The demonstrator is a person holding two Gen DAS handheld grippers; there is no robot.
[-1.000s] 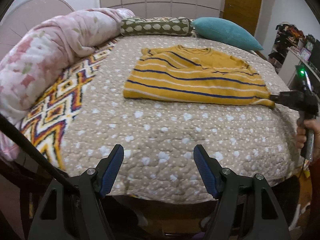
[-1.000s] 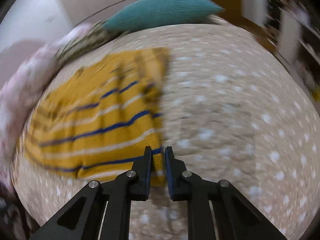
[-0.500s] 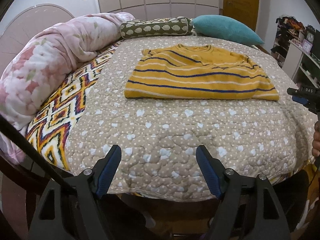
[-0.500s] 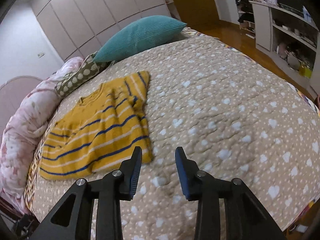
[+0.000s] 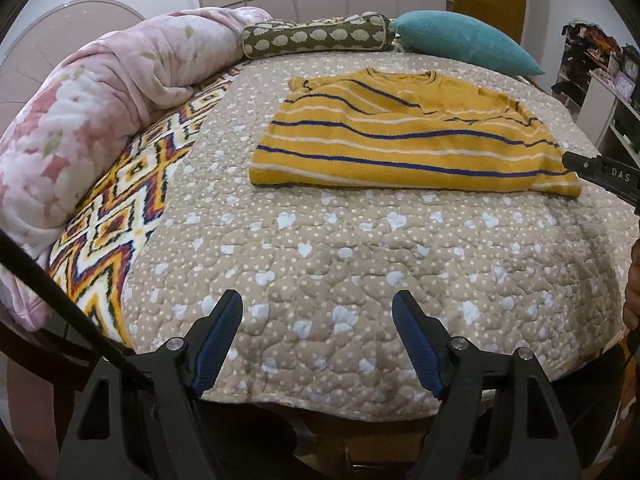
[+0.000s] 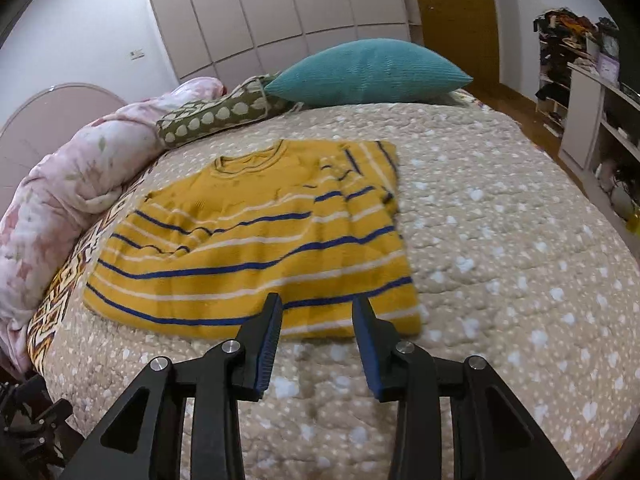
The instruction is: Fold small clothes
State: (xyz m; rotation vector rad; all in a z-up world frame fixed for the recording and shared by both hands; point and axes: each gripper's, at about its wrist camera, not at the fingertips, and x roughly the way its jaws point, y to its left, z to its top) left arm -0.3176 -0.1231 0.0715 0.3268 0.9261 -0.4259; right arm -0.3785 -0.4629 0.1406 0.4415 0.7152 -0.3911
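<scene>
A yellow sweater [image 5: 400, 140] with blue and white stripes lies flat on the beige quilted bed [image 5: 320, 240], sleeves folded in. My left gripper [image 5: 317, 300] hovers open over the quilt near the bed's front edge, well short of the sweater, with nothing between its fingers. In the right wrist view the sweater [image 6: 248, 248] lies just beyond my right gripper [image 6: 317, 300], whose jaws are opening above the hem's right part, gripping nothing. One black finger [image 5: 592, 170] of the right gripper shows by the sweater's right corner, and a hand [image 5: 632, 292] shows at the frame's edge.
A rolled pink floral duvet [image 5: 100, 112] and a zigzag blanket [image 5: 120, 220] line the bed's left side. A green bolster [image 5: 316, 38] and a teal cushion [image 5: 460, 46] lie behind the sweater. Shelves [image 6: 592, 100] stand to the right of the bed.
My right gripper let go of the sweater's lower right corner, opened and drew back and up from it. The left gripper shifted slightly; the sweater now lies still.
</scene>
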